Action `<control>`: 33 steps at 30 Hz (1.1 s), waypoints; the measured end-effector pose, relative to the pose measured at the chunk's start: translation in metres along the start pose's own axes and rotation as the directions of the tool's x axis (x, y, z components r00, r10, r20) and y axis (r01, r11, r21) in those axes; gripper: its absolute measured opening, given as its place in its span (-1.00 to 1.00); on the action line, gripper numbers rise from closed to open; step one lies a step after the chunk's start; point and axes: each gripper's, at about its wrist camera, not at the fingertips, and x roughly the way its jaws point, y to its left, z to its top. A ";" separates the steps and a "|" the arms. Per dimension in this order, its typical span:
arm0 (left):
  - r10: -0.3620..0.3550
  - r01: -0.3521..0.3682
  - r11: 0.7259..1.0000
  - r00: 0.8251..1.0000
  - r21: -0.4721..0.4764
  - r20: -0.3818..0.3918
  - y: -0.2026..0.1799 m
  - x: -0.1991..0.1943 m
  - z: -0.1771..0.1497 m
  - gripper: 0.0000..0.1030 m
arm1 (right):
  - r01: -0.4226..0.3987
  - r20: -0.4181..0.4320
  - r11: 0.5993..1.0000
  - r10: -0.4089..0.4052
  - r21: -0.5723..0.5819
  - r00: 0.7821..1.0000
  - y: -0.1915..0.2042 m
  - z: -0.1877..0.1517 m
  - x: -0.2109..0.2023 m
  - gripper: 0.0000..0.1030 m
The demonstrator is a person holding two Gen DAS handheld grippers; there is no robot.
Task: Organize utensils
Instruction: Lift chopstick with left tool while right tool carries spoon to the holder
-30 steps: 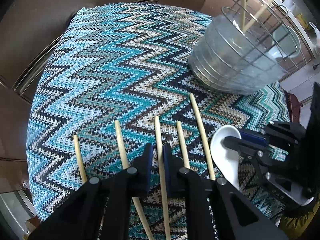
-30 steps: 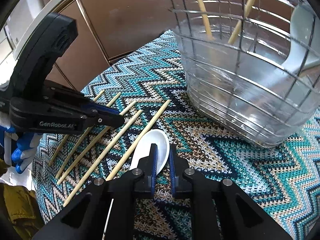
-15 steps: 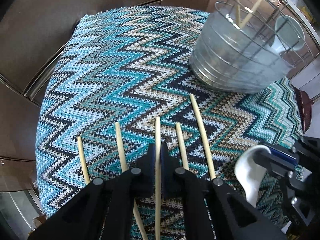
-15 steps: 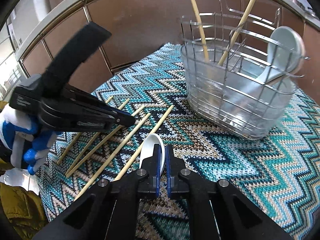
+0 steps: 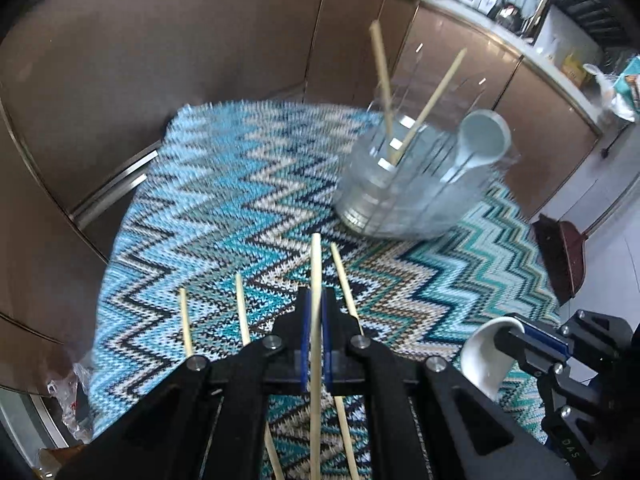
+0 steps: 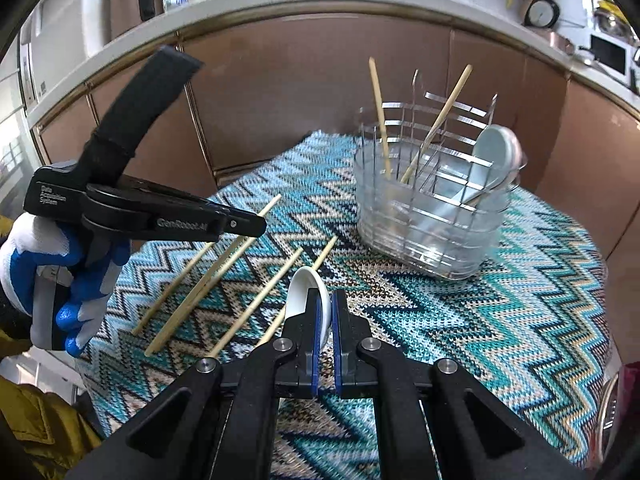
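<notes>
Both grippers have lifted up since a second ago, and each has picked something off the cloth. The chopstick [image 5: 316, 300] that lay flat between the left fingers is now raised off the cloth, and the white spoon [image 6: 306, 292] has come up too.

Closest in, the left gripper [image 5: 315, 308] is squeezed tight on the chopstick, which pokes out past its blue pads toward the basket. The right gripper [image 6: 326, 312] is pinched on the white spoon, holding it up on its edge above the cloth.

Just below them, on the zigzag cloth [image 6: 460, 320], more loose chopsticks lie side by side. In the right view, four [image 6: 256, 304] of them rest flat on the cloth beside the spoon. A gloved hand [image 6: 48, 280] in blue and white holds the left gripper's handle.

Farther back stands the wire basket [image 6: 436, 216] on the cloth. Two chopsticks [image 6: 380, 120] lean upright inside it, and a pale blue spoon [image 6: 496, 152] rests against its right side. Behind the cloth are brown cabinet doors [image 6: 300, 92].
</notes>
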 end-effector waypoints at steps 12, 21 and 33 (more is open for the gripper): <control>0.031 -0.045 0.997 0.970 0.055 0.240 -0.023 -0.091 -0.016 -0.91 | 0.078 0.134 0.996 -0.083 0.040 0.988 0.030 -0.003 -0.067 -0.91; 0.023 -0.063 0.993 0.930 0.097 0.366 -0.036 -0.145 -0.030 -0.91 | 0.121 0.184 0.992 -0.126 0.040 0.975 0.055 -0.003 -0.102 -0.91; 0.009 -0.065 0.991 0.901 0.114 0.433 -0.045 -0.179 -0.043 -0.91 | 0.169 0.237 0.985 -0.172 0.032 0.956 0.068 -0.003 -0.131 -0.91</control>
